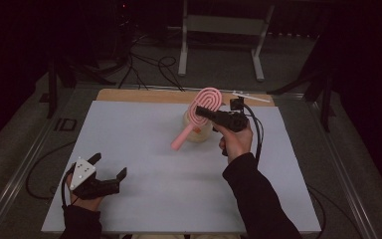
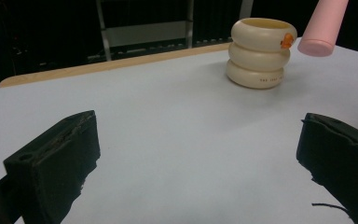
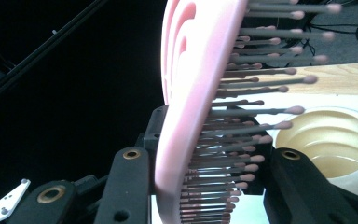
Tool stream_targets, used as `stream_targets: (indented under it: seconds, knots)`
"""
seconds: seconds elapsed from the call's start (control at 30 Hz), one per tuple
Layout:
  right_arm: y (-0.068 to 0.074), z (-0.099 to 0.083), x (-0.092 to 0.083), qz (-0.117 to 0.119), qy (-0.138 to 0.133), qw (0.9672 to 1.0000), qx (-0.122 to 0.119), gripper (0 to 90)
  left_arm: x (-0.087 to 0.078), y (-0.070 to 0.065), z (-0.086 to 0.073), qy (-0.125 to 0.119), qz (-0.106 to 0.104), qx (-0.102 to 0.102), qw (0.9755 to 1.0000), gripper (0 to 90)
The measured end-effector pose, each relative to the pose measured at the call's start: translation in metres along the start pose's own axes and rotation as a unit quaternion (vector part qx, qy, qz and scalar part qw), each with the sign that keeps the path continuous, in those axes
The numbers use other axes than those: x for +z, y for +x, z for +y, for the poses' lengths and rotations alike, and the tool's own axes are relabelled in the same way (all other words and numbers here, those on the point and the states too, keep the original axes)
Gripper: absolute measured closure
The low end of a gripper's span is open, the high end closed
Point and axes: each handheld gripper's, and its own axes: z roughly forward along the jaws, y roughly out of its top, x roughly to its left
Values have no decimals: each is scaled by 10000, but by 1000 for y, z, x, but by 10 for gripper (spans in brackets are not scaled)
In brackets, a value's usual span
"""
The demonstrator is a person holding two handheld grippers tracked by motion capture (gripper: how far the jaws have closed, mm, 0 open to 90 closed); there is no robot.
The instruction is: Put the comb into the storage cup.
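high view first: we see a pale grey-white table top (image 1: 144, 149) with a bare strip of light wood (image 1: 144, 94) along its far edge, set on a grey floor in a dark room. beyond the far edge stands a white metal frame (image 1: 224, 30), and black cables (image 1: 149, 67) trail across the floor. our right gripper (image 1: 202, 111) is lifted near the far edge, right of the middle, its jaws pinching the head of a pink plastic hairbrush with an oval slotted back (image 1: 199, 112); the handle slants down toward us. in the right gripper view the grey pink-tipped bristles (image 3: 261, 84) press against one jaw and the pink back against the other. just under the brush stands a cream ribbed, ring-stacked cup (image 1: 199, 130), open at the top, with a small orange mark (image 2: 286, 41) on its rim. our left gripper (image 1: 111, 168) rests by the near left corner, jaws spread wide with nothing between them. bare table lies between that gripper and the cup.
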Motion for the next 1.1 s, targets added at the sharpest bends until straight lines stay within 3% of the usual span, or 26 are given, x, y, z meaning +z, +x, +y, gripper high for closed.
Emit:
stream_targets:
  seconds: [0.43,0.7,1.1]
  knots:
    - [0,7,-1,-85,-63,9999,-37,634,0,0,0,-5,-2,-5,10000,3]
    - [-9,11,-2,-29,-152,9997,208,635,1,0,0,27,-10,-23,10000,3]
    - [-15,16,-7,-226,-230,9994,152,634,1,0,-1,24,-7,-23,10000,3]
